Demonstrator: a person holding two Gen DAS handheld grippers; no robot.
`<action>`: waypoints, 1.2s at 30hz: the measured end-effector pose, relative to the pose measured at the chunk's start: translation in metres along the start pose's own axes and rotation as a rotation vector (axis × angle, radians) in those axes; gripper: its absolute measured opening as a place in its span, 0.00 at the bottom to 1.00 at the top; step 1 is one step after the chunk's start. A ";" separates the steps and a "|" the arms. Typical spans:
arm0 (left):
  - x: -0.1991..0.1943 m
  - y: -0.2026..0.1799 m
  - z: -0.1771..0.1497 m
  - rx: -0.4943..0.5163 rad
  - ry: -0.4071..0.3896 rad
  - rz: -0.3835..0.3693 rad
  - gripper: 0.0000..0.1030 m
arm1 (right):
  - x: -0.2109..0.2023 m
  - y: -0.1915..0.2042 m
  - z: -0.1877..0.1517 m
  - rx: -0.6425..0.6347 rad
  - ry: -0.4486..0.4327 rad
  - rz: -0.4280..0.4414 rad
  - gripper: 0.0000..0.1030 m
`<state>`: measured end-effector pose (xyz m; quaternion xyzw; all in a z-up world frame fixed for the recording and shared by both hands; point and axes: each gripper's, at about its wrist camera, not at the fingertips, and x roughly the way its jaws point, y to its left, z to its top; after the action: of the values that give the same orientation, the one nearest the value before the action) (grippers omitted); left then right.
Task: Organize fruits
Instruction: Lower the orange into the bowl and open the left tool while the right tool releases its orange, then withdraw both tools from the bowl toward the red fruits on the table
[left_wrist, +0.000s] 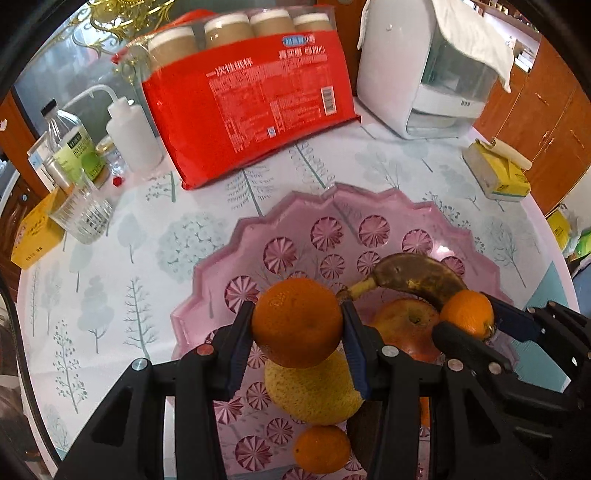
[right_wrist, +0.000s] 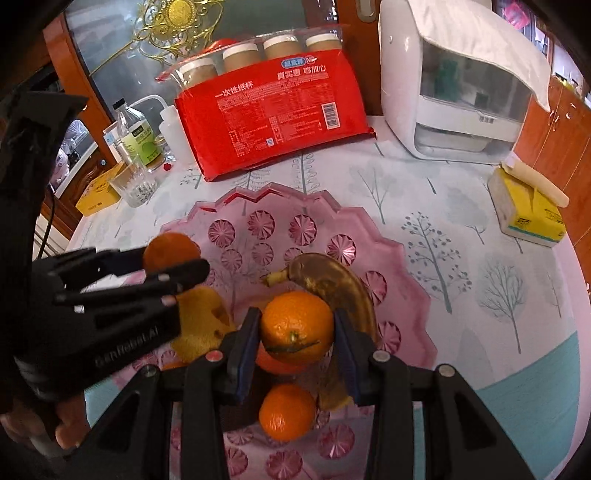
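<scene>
Each hand-held gripper, left (left_wrist: 297, 323) and right (right_wrist: 297, 326), clamps an orange over the pink bowl (left_wrist: 369, 199); neither released yet.

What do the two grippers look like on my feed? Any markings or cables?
Both are black plastic with triangular cut-outs, silver pivot pins and blue finger pads. The left gripper carries pale lettering, too blurred to read. A thin black cable hangs behind it.
</scene>
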<state>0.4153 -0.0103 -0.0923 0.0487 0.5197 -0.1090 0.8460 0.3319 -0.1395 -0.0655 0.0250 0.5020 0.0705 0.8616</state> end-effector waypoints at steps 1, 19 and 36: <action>0.001 0.000 0.000 0.001 0.004 0.002 0.44 | 0.003 -0.001 0.001 0.004 0.005 -0.004 0.39; -0.028 0.013 -0.003 -0.009 -0.043 0.054 0.88 | -0.010 -0.007 0.008 0.025 -0.050 -0.004 0.49; -0.102 0.008 -0.022 -0.015 -0.105 0.078 0.88 | -0.066 0.010 -0.007 0.002 -0.106 0.005 0.49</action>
<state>0.3534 0.0154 -0.0120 0.0566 0.4730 -0.0743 0.8761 0.2929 -0.1391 -0.0113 0.0309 0.4559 0.0705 0.8867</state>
